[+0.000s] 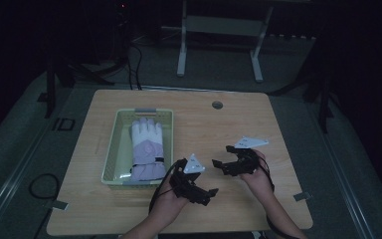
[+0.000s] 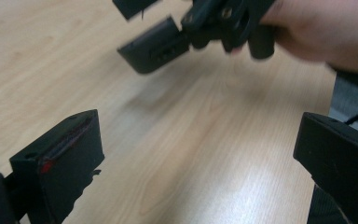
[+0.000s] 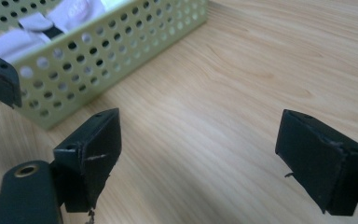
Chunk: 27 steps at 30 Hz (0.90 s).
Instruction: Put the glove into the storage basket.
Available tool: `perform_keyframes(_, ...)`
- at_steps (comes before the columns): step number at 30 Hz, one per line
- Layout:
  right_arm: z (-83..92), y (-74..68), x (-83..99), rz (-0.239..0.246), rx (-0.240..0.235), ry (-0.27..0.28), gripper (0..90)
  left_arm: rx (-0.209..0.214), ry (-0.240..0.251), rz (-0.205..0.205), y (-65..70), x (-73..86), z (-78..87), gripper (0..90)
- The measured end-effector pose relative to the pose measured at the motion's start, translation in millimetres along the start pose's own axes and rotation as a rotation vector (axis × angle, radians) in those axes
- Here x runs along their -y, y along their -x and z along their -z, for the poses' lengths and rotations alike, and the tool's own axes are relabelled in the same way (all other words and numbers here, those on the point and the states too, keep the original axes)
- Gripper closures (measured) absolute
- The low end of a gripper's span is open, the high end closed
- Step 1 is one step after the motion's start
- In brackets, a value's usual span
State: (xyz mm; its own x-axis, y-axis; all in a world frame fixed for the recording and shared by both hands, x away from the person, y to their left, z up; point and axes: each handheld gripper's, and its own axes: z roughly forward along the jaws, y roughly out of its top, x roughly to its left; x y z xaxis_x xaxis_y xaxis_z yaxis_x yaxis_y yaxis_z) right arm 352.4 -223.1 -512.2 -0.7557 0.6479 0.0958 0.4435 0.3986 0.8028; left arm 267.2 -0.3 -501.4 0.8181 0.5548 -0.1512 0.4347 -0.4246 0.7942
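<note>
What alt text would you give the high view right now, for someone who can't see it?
A white and lilac glove lies flat in a pale green perforated basket on the left of a wooden table. To its right, a person's hands hold the left gripper and the right gripper, both open and holding nothing, over bare wood.

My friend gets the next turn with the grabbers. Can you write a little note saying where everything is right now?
Left gripper: open, holding nothing, over bare table near the front edge.
Right gripper: open, holding nothing, just right of the basket.
Glove: white and purple, lying flat inside the green basket, fingers pointing away from the person.
Done: the glove is in the basket.
Left: nothing else is on the table to pick up; probably rest the grippers, or reach into the basket if the glove must come out.
</note>
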Motion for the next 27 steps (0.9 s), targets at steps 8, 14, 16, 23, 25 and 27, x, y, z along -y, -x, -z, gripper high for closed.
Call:
perform_keyframes(8, 14.4, 8.3, 25.1, -0.025, 0.001, -0.007, 14.3, 0.056, -0.024, -0.016, 11.2, 11.1, -25.6, 1.6)
perform_keyframes(14, 20.0, 13.2, 41.5, -0.016, 0.027, -0.027, 13.9, 0.090, -0.042, -0.025, 15.6, 23.1, -45.0, 1.7)
perform_keyframes(16, 21.6, 14.7, 47.6, -0.012, 0.032, -0.032, 13.7, 0.087, -0.045, -0.033, 16.6, 26.3, -48.9, 1.7)
perform_keyframes(23, 29.5, 17.5, 66.4, -0.006, 0.033, -0.037, 13.7, 0.088, -0.045, 0.002, 15.8, 34.7, -57.5, 1.6)
perform_keyframes(25, 32.8, 17.2, 70.6, 0.000, 0.037, -0.033, 13.7, 0.080, -0.050, -0.001, 16.5, 35.8, -58.8, 1.6)
perform_keyframes(27, 36.2, 15.9, 74.5, 0.016, 0.051, -0.032, 13.9, 0.070, -0.046, -0.014, 17.5, 36.1, -59.2, 1.7)
